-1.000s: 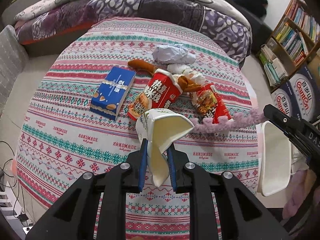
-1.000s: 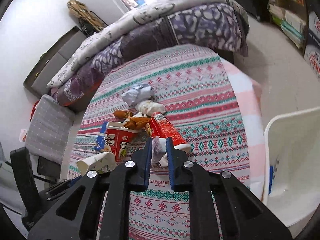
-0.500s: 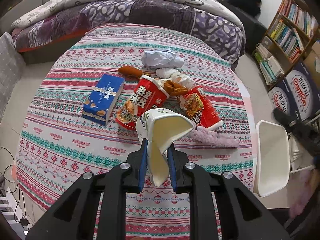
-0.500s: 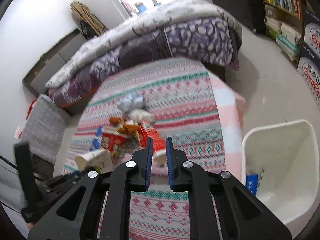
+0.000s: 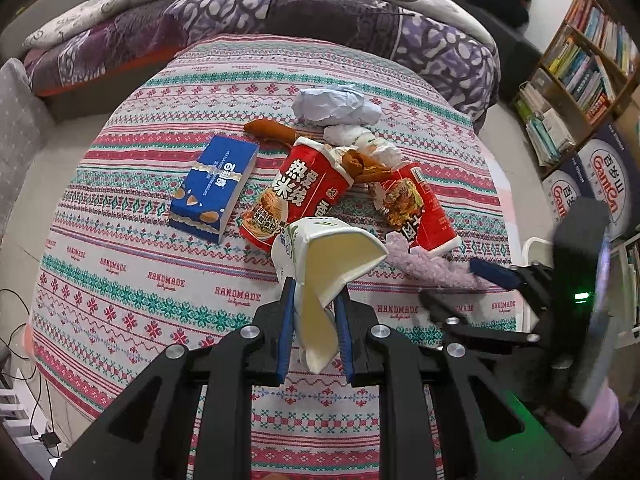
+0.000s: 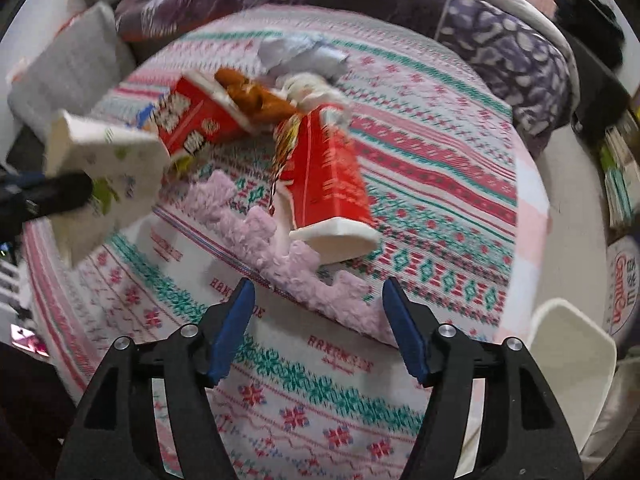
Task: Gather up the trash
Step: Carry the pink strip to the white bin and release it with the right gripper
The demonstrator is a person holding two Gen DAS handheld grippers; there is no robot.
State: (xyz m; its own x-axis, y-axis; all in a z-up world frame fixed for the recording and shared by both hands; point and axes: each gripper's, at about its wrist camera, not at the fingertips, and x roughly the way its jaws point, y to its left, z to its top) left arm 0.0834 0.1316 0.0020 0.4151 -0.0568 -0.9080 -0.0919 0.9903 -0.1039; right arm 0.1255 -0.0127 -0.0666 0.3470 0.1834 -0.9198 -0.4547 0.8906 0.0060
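My left gripper (image 5: 314, 316) is shut on a crushed white paper cup (image 5: 324, 264) and holds it above the patterned tablecloth (image 5: 120, 272); the cup also shows in the right wrist view (image 6: 104, 168). My right gripper (image 6: 318, 320) is open and empty, low over a fuzzy lilac strip (image 6: 280, 252) lying on the cloth; it shows in the left wrist view (image 5: 472, 284) at the table's right edge. Beyond lie two red noodle cups (image 5: 304, 196) (image 6: 324, 184), a blue box (image 5: 214, 188), crumpled paper (image 5: 336, 106) and brown food scraps (image 5: 360, 164).
A white trash bin (image 6: 572, 356) stands on the floor right of the table. A bed with purple quilts (image 5: 280, 8) lies behind the table. A bookshelf (image 5: 580, 76) and printed boxes (image 5: 592, 184) are at the right. Cables (image 5: 16, 344) lie on the floor at the left.
My right gripper has swung from the bin side back over the table, dropped low and opened; the lilac strip it held now lies on the cloth. My left gripper still holds the cup.
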